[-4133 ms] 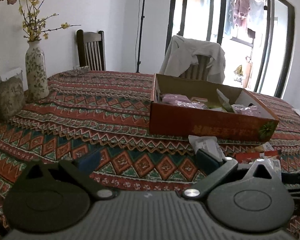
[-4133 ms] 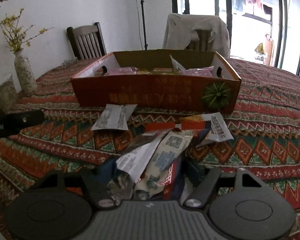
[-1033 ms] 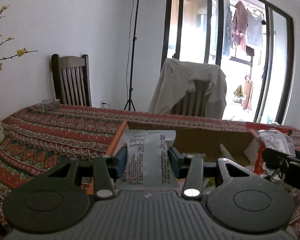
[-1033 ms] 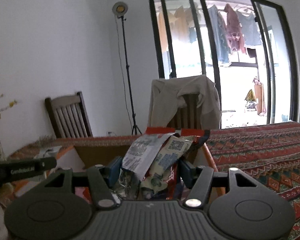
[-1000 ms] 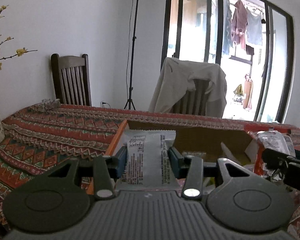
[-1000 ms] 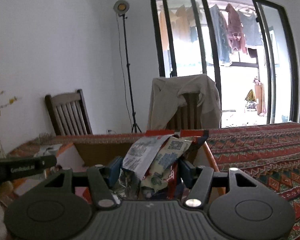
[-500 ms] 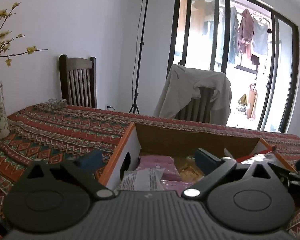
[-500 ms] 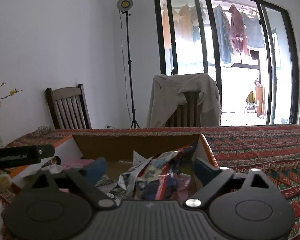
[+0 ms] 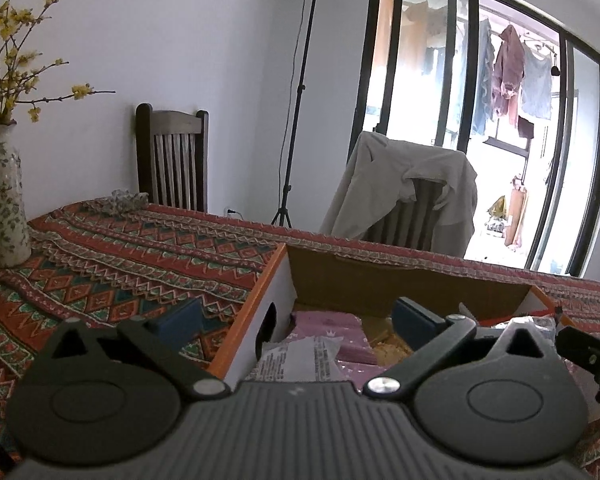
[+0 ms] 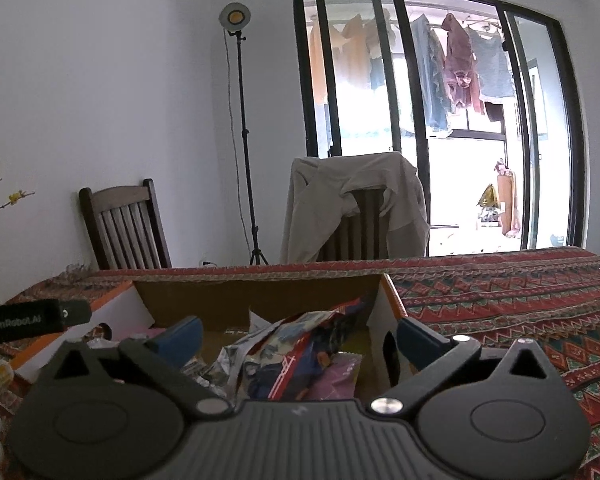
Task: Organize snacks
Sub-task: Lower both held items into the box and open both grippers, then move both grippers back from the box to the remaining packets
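An orange cardboard box (image 9: 256,300) with a brown inside stands on the patterned tablecloth. My left gripper (image 9: 296,322) is open over the box's left end. A white snack packet (image 9: 300,360) lies in the box below it, beside purple packets (image 9: 324,320). My right gripper (image 10: 298,336) is open over the box's right end (image 10: 392,300). A bunch of colourful snack wrappers (image 10: 300,352) lies in the box beneath it, free of the fingers. The other gripper's body shows at each view's edge.
A flowered vase (image 9: 4,200) with yellow twigs stands at the table's left. A dark wooden chair (image 9: 172,160) and a chair draped with a beige jacket (image 9: 408,192) stand behind the table. A lamp stand (image 10: 240,120) and glass doors are beyond.
Both grippers have opened. The white packet has dropped from the left gripper into the box, and the bunch of wrappers has dropped from the right gripper into the box.
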A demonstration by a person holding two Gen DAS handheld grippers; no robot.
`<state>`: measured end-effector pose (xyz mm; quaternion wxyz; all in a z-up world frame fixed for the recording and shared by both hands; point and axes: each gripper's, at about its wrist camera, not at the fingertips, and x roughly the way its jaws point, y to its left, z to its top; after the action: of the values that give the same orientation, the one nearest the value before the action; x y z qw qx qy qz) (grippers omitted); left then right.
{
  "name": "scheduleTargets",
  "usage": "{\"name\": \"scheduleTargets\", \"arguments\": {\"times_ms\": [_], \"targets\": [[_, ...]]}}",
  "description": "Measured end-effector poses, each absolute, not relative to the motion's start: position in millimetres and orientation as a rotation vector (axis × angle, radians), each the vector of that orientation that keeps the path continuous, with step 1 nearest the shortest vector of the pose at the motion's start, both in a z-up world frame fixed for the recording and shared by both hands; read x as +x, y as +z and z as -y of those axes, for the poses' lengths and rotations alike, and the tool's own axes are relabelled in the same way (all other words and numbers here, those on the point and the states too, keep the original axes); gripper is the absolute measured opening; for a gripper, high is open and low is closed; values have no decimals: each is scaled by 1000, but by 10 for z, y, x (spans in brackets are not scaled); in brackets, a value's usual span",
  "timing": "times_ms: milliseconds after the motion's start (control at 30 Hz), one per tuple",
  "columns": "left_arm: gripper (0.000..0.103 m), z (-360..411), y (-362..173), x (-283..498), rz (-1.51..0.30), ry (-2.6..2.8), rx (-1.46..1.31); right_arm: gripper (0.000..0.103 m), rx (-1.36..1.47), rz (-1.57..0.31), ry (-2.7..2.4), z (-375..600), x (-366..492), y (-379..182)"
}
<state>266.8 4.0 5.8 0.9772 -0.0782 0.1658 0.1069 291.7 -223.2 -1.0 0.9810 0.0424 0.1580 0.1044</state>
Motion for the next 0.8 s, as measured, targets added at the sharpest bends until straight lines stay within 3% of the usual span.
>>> {"name": "scheduleTargets", "arguments": {"times_ms": [467, 800], "targets": [[103, 8, 390, 2327, -314, 191, -188, 103, 39, -309, 179, 2297, 2574, 408], [103, -32, 343, 1770, -374, 163, -157, 103, 27, -376, 191, 2408, 2042, 386]]}}
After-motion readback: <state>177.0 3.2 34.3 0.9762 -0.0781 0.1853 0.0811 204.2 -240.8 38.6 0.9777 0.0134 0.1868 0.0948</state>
